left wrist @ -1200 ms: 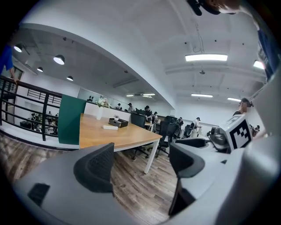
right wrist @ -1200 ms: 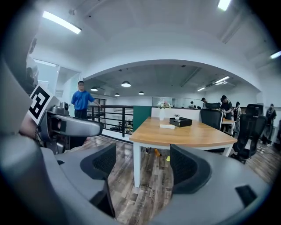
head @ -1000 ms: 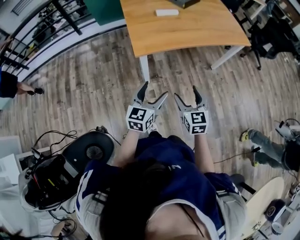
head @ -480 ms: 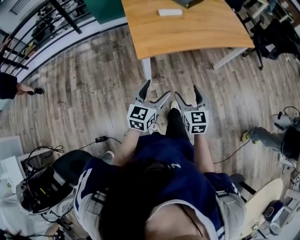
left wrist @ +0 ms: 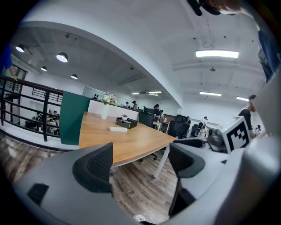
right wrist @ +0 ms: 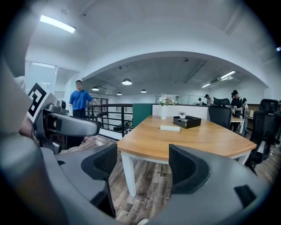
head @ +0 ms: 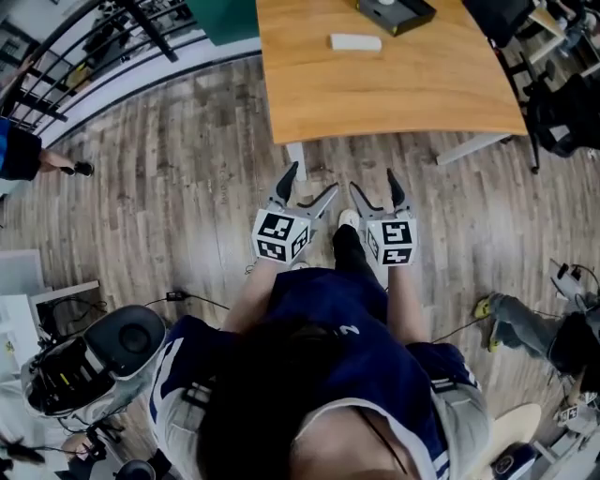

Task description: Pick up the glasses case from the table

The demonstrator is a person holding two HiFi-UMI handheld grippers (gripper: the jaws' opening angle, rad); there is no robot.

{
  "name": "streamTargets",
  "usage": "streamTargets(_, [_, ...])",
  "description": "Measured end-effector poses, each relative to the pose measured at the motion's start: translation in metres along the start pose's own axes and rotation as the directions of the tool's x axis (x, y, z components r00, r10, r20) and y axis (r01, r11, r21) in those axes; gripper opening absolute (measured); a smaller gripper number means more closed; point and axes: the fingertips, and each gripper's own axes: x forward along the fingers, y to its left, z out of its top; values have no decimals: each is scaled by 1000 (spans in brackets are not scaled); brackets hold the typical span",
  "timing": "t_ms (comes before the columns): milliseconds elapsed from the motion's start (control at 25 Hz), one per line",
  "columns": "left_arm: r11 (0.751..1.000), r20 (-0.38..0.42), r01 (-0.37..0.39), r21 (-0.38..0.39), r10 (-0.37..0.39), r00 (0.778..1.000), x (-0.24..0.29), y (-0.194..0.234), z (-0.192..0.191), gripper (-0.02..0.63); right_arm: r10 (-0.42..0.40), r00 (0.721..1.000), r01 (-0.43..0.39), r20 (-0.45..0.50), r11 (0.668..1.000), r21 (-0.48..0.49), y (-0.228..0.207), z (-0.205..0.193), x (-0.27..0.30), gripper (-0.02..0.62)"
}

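The glasses case (head: 354,42) is a flat white oblong lying on the wooden table (head: 394,89) at the top of the head view, well ahead of both grippers. It also shows as a small white bar, the case (left wrist: 118,129) in the left gripper view and the case (right wrist: 170,128) in the right gripper view. My left gripper (head: 309,183) and right gripper (head: 373,184) are held side by side over the wood floor, short of the table's near edge. Both are open, with only floor and table between the jaws of the left gripper (left wrist: 140,163) and the right gripper (right wrist: 145,166).
A black tray (head: 394,11) sits just behind the case. The white table leg (head: 295,157) stands close ahead of the left gripper. A green panel (left wrist: 72,117) and a black railing (head: 84,56) lie to the left. A round floor machine (head: 89,361) is at lower left, and office chairs (head: 562,103) at right.
The table and case have slid down the head view towards me as both grippers travel forward together. The floor machine has dropped further back at lower left. The jaws look unchanged.
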Motion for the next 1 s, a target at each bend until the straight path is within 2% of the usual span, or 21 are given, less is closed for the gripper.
streamTargets(160, [999,8,-40,-4,40,999,50,8,15,394,52,999,-51,4,997,-49,-41,17,37,359])
streamTargets(520, [994,21,-109,-17,109,994,149,14,42,394,140,990,-139,9,986,-89,-130,40,99,359])
streamTargets(800, [983,25,-180,-48,181,983,187,30,52,394,207,978,-207,-9,973,-107,-164,51,135,353])
streamTargets(1000, [980,13,-188,-63,189,982,203,38,54,394,248,969,-247,-3,962,-117,-163,59,154,344])
